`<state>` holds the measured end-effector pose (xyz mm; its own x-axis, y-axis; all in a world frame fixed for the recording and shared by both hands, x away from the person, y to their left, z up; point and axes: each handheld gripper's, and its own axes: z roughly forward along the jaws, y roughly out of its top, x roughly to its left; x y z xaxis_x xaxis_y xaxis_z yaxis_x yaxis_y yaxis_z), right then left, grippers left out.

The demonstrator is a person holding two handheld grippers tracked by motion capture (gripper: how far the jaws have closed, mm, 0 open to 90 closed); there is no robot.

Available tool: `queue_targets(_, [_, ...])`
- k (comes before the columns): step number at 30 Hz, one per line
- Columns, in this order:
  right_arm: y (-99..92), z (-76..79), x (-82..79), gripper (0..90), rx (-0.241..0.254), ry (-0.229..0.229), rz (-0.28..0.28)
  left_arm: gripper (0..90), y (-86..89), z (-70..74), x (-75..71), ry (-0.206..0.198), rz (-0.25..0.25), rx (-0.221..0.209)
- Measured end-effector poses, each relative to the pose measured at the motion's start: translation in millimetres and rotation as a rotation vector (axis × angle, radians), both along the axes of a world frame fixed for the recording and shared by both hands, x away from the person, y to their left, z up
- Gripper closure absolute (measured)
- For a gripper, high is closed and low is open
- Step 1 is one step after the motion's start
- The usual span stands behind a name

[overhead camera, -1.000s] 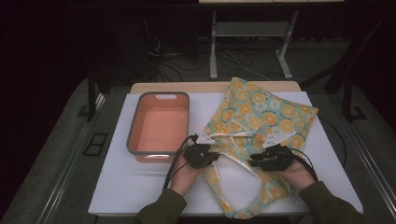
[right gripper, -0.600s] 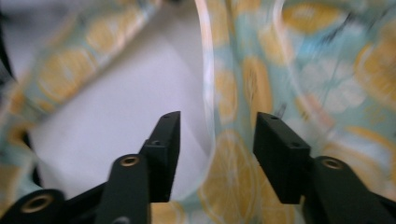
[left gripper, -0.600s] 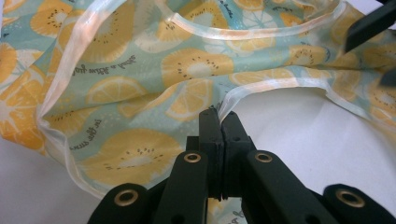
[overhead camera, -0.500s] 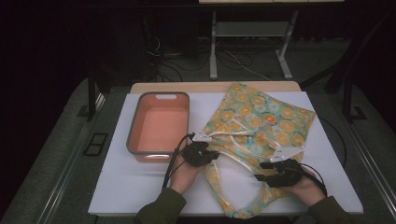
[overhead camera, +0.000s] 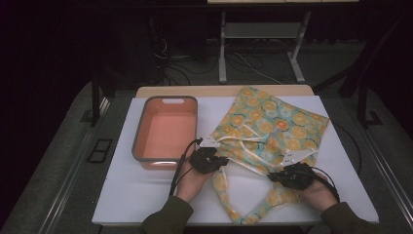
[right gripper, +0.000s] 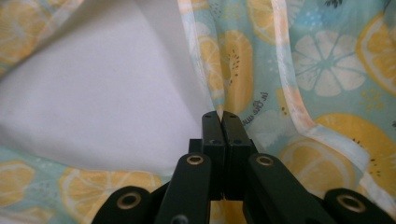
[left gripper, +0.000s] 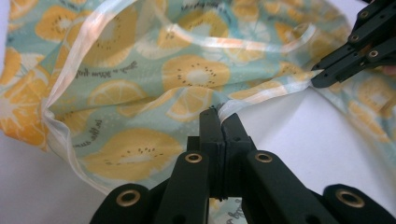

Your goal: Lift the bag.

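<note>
fruit-print bag [overhead camera: 272,122]: rumpled, teal-orange | left gripper [left gripper: 219,114]: clamped on bag edge | right gripper [right gripper: 221,116]: clamped on bag edge

The right gripper [right gripper: 221,114] is rising from the bottom edge, its 2 black jaws pressing flat against each other with no gap between them. They have just been closing, and they are pinching the edge of a fruit-print fabric bag [right gripper: 327,60] right at the tips. The cloth is showing orange and kiwi slices on a pale teal ground, with a line of small printed text running just above the jaw tips. A pale translucent strap [right gripper: 289,88] is curving down across the fabric to the right. White table surface [right gripper: 93,93] is lying to the left, with more of the printed cloth along the bottom left.
</note>
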<state>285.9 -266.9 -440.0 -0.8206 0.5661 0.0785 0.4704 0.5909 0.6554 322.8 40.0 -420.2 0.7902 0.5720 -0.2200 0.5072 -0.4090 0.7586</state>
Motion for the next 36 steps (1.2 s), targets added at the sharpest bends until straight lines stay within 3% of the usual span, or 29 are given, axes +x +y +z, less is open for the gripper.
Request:
queue_targets(9, [-2.4,20.0,-9.6,89.9,0.122,-0.006,0.059,89.5,11.0,28.7,-11.5,-0.055,-0.014,-0.086])
queue_targets(16, [-3.9,58.2,-15.2,89.9,0.225,-0.104,0.084,89.6,10.2,62.2,-18.3,-0.125,-0.034,-0.163])
queue_targets(18, [-2.1,71.8,-20.1,89.9,0.240,-0.145,0.103,89.6,10.3,75.1,-22.3,-0.156,-0.044,-0.193])
queue_targets(20, [-1.4,83.6,-23.4,89.9,0.238,-0.192,0.112,89.5,10.6,84.4,-23.2,-0.187,-0.044,-0.193])
queue_targets(24, [-9.1,88.5,-10.5,89.9,0.225,-0.231,0.051,89.5,11.4,82.0,-9.4,-0.183,-0.008,-0.177])
queue_targets(28, [-18.4,82.8,11.8,89.9,0.217,-0.231,-0.027,89.4,10.4,74.5,13.1,-0.154,0.036,-0.192])
queue_targets(31, [-22.1,80.8,28.0,89.9,0.222,-0.233,-0.067,89.4,4.4,73.0,28.9,-0.148,0.062,-0.176])
queue_targets(36, [-22.9,80.0,53.7,89.9,0.181,-0.261,-0.133,89.4,-9.3,73.8,54.1,-0.145,0.126,-0.140])
